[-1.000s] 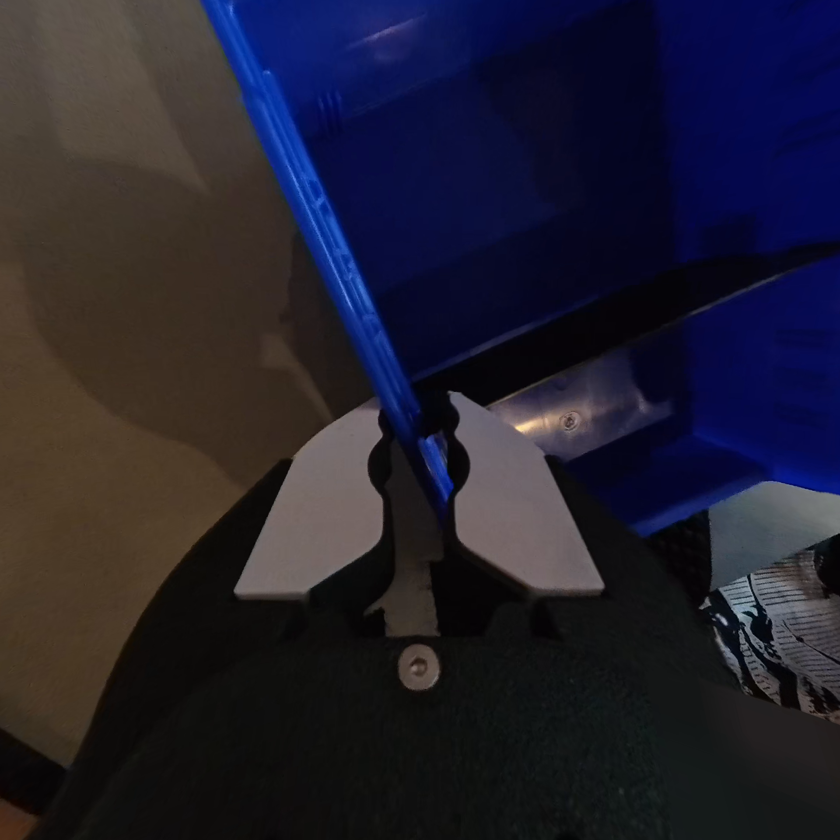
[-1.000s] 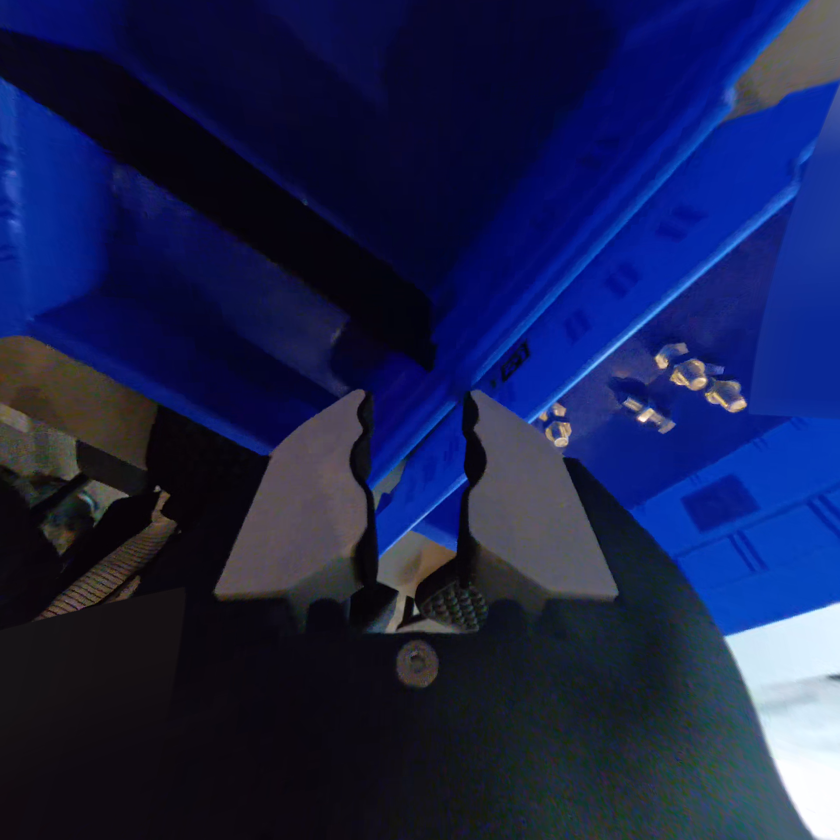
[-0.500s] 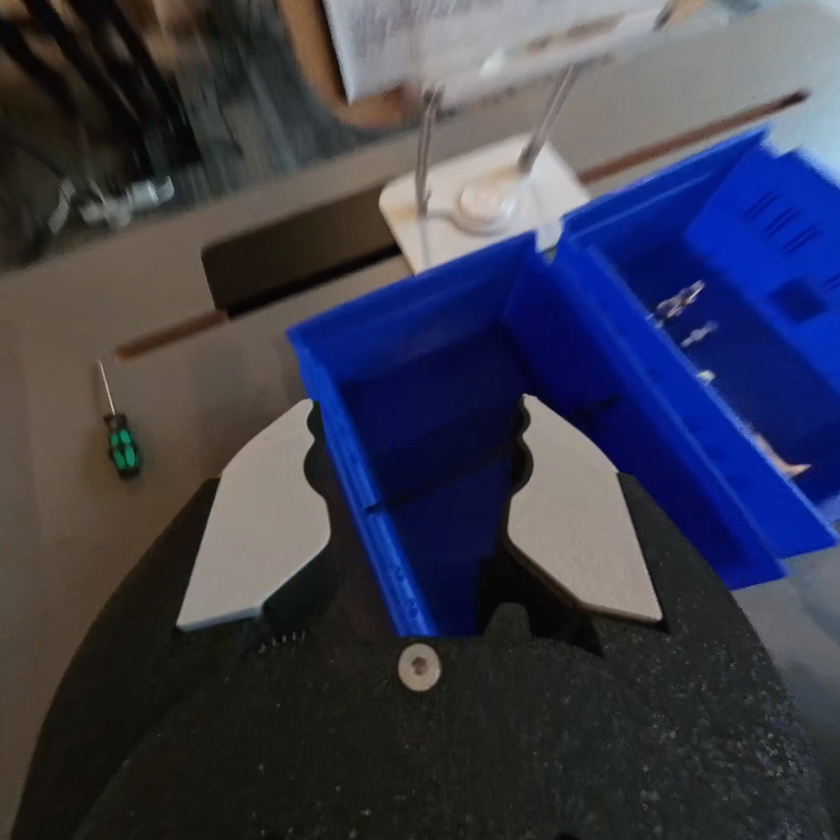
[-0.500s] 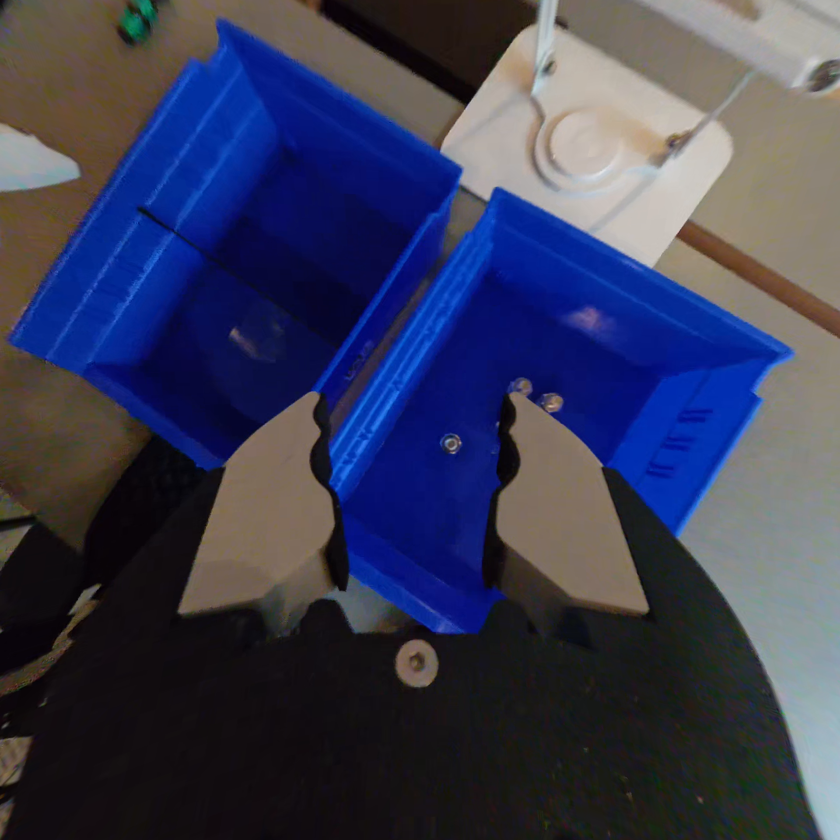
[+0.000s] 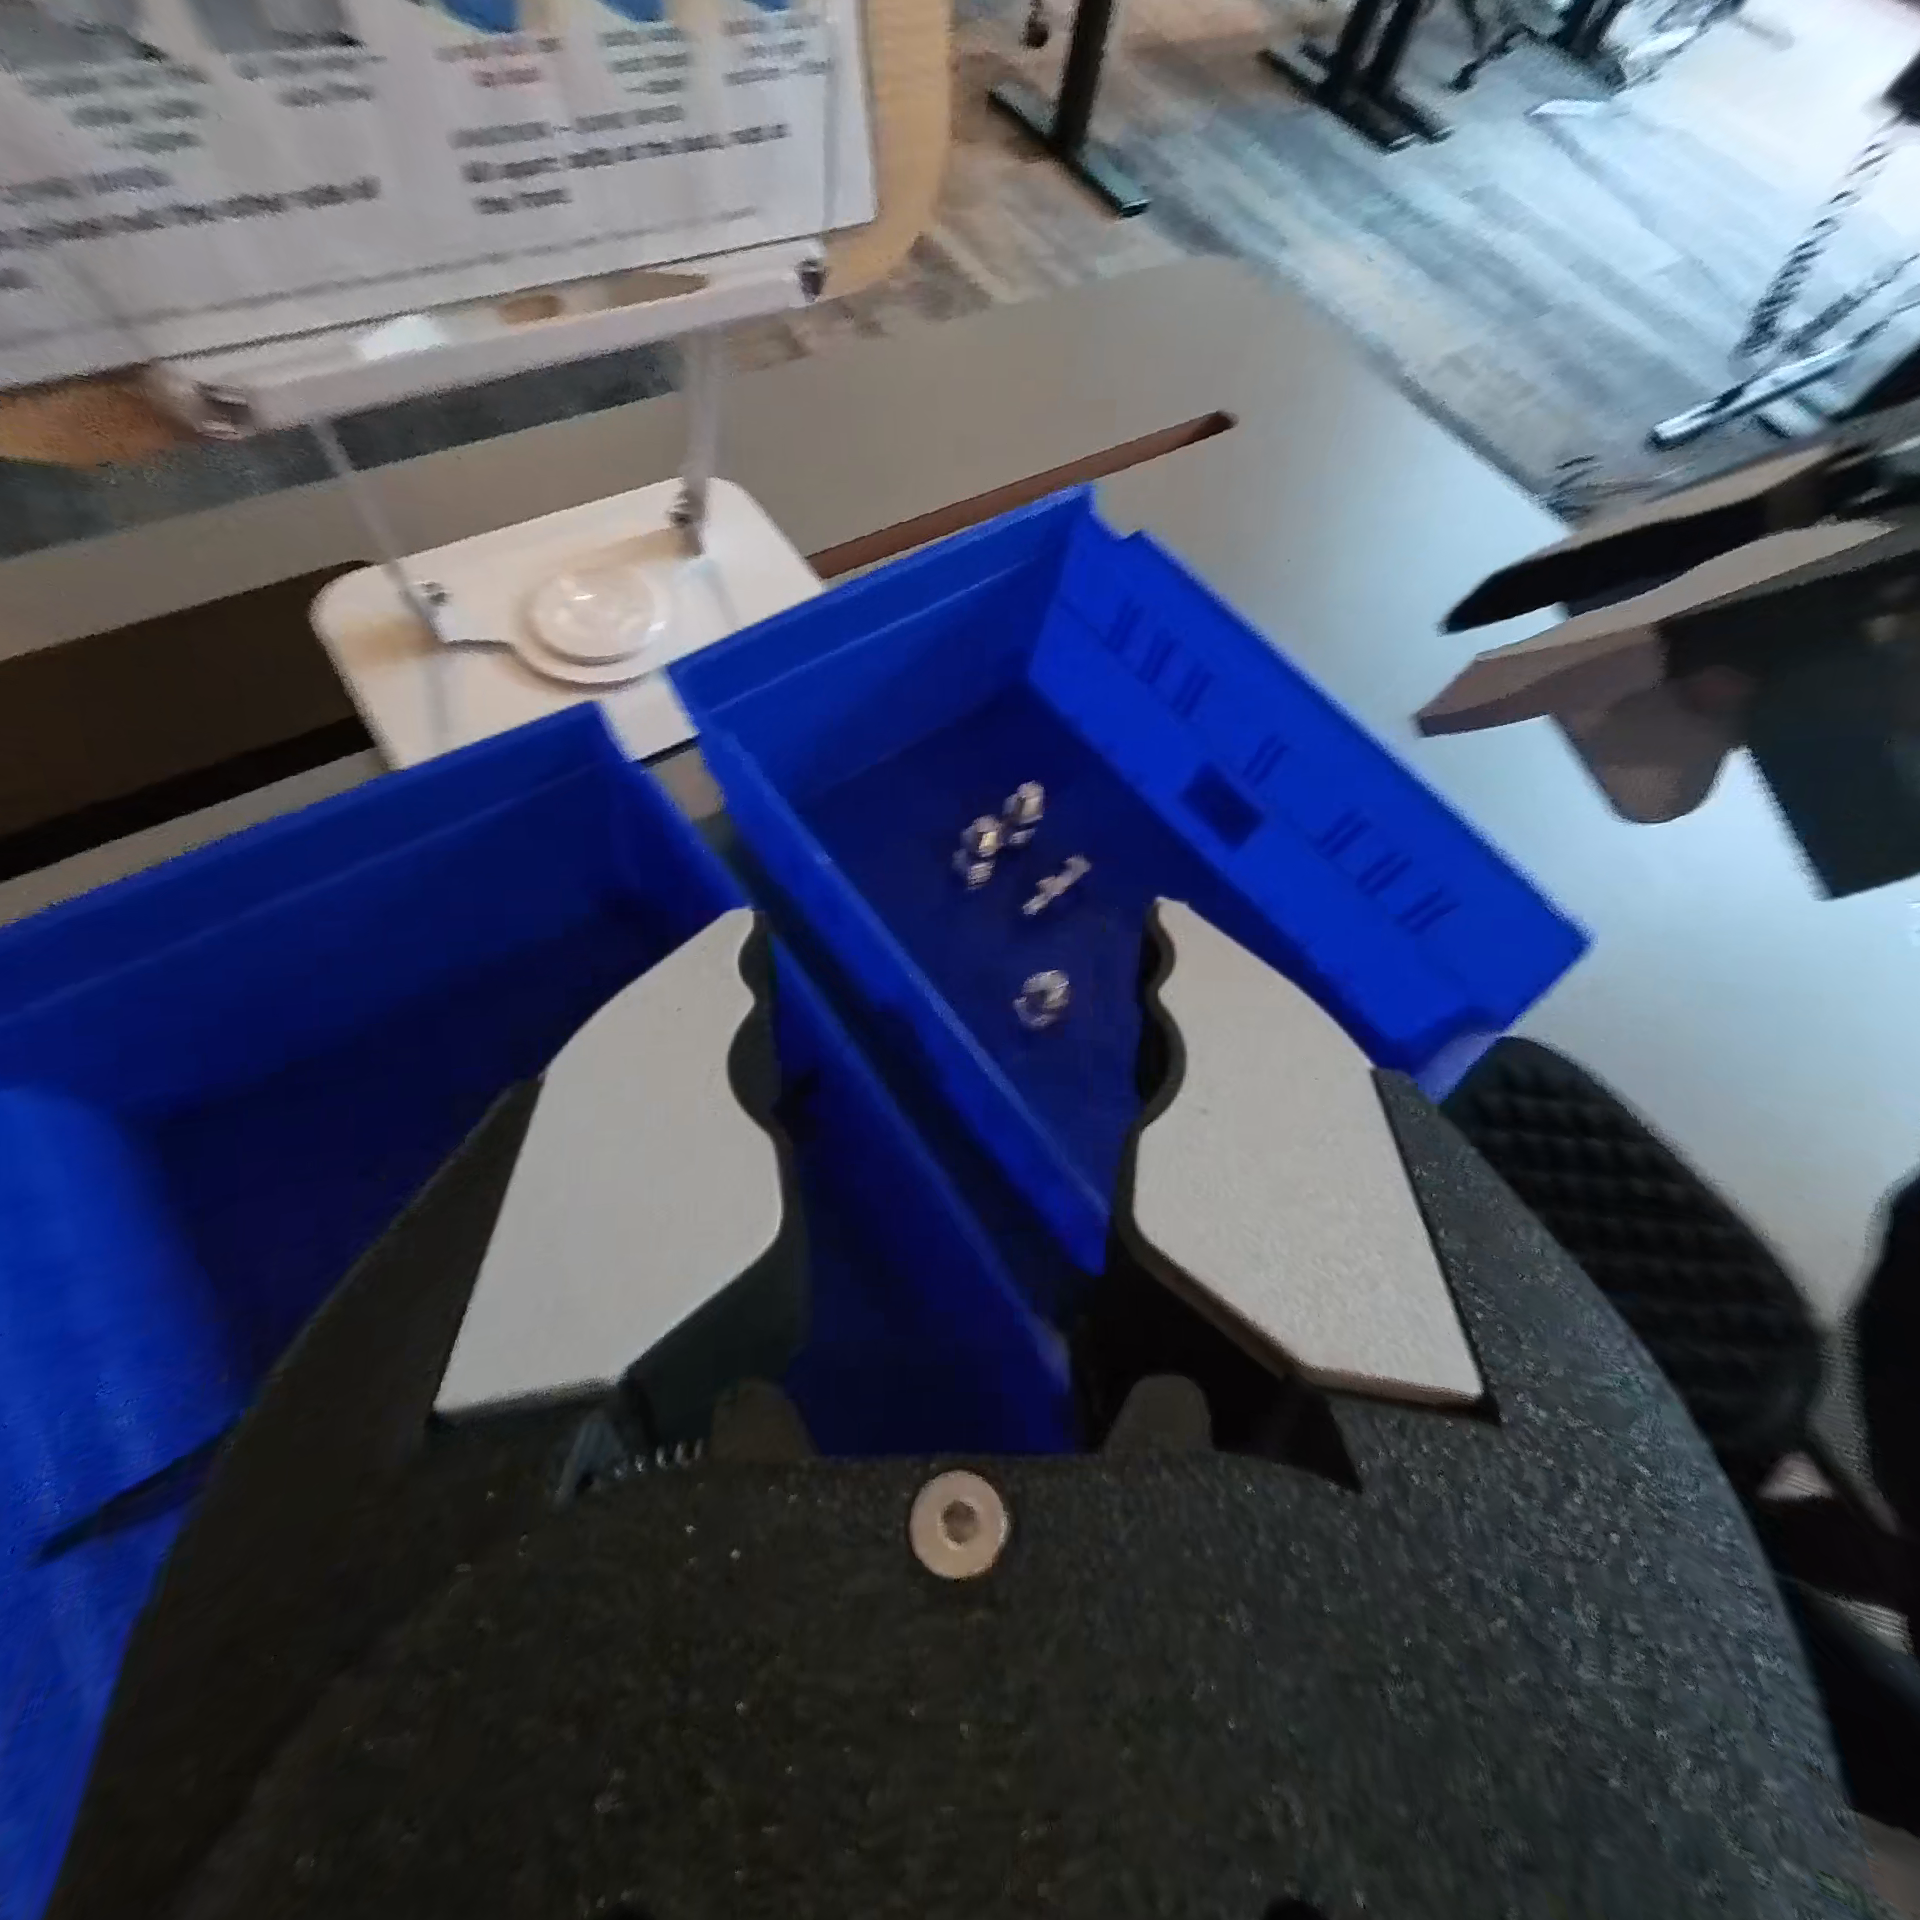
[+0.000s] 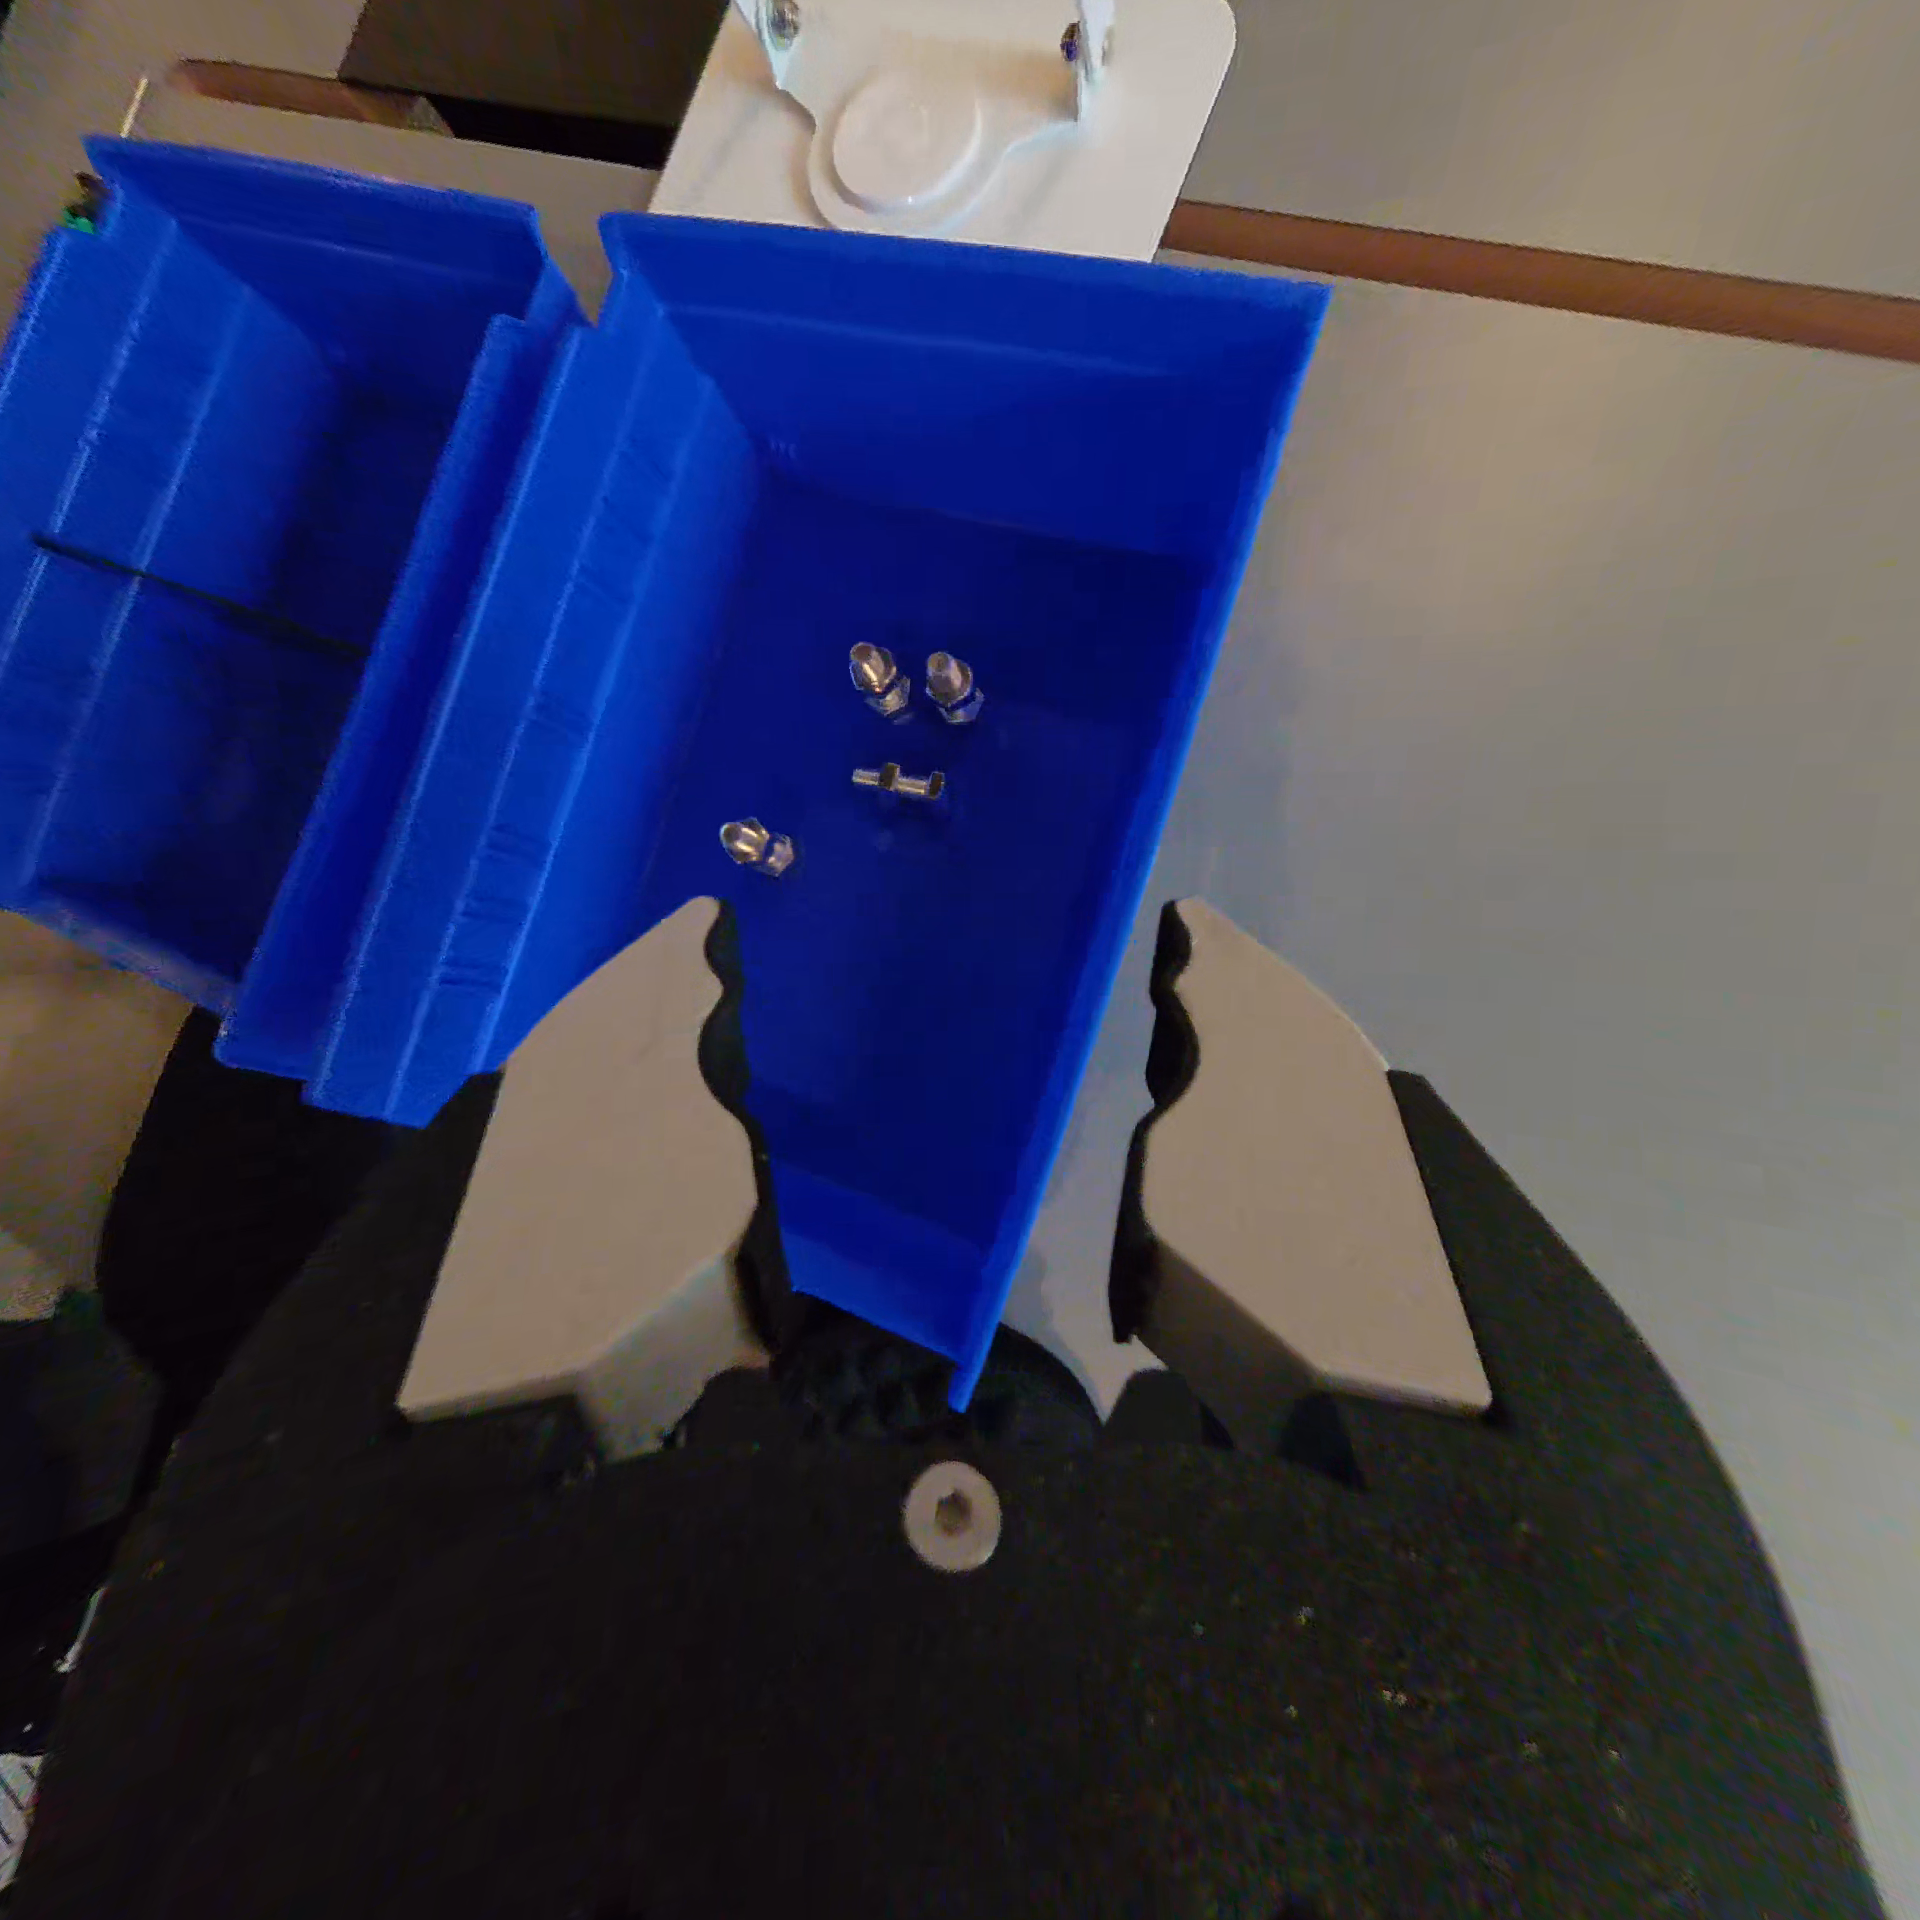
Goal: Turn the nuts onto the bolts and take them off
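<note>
Two blue bins stand side by side on a grey table. The right bin (image 5: 1299, 748) (image 6: 987, 395) holds several small metal bolts with nuts (image 5: 1042, 1000) (image 6: 899, 781) on its floor. The left bin (image 5: 312, 935) (image 6: 260, 343) shows no parts; a thin black divider crosses it. My left gripper (image 5: 954, 925) is open and empty, above the wall between the bins. My right gripper (image 6: 945, 914) is open and empty, above the near end of the right bin. It also shows in the left wrist view (image 5: 1558, 644), to the right of that bin.
A white sign stand's base (image 5: 561, 623) (image 6: 935, 114) sits just behind the bins, with its sheet of paper above. A green-handled screwdriver (image 6: 78, 208) lies behind the left bin. Bare grey table (image 6: 1558, 727) lies to the right. A black mesh chair back (image 5: 1621, 1226) is near right.
A second ago the left gripper was shut on the left bin's wall and the right gripper's jaws stood around a wall. Both have opened wide and drawn back above the bins.
</note>
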`<state>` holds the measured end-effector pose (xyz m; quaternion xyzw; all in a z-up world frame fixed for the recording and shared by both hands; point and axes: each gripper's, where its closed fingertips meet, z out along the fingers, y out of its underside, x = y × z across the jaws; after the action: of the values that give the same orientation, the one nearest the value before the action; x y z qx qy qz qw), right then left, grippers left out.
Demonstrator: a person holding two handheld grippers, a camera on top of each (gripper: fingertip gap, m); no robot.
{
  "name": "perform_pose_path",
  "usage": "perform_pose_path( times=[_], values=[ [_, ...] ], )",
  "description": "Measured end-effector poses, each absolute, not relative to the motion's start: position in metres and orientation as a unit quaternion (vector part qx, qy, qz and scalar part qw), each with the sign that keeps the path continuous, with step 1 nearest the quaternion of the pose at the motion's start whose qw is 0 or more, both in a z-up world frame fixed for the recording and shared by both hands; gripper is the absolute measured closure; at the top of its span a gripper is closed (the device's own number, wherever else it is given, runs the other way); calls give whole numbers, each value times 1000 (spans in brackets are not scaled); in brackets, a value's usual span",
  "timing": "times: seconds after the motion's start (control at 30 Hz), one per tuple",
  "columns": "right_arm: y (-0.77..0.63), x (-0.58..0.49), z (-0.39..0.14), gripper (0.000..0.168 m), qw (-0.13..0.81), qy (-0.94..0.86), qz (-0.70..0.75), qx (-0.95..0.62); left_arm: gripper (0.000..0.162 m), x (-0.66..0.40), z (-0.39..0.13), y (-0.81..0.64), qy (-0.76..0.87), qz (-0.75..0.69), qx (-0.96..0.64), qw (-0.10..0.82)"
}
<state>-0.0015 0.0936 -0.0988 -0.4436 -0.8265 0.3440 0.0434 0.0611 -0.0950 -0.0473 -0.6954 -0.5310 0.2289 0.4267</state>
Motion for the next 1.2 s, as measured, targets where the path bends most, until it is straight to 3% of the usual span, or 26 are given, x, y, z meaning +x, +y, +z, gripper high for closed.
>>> perform_pose_path(
  times=[0.1, 0.23, 0.5, 0.7, 0.97, 1.2],
  values=[
    [99, -3, -102, 96, 31, -825, 355, -438, 102, 55, -48, -75, -536, 180, -681, 465],
    [100, -3, -111, 98, 8, -824, 361, -436, 110, 46, -62, -68, -562, 156, -675, 452],
    [93, 1, -135, 105, -62, -844, 306, -436, 124, 38, -95, -67, -637, 121, -678, 347],
    [85, 0, -139, 112, -85, -852, 277, -436, 125, 32, -115, -64, -664, 119, -695, 248],
    [106, -10, -121, 110, -34, -851, 265, -452, 125, 32, -124, -72, -682, 138, -694, 184],
    [106, -23, -150, 109, 1, -866, 222, -448, 125, 32, -151, -74, -683, 123, -705, 147]
  ],
)
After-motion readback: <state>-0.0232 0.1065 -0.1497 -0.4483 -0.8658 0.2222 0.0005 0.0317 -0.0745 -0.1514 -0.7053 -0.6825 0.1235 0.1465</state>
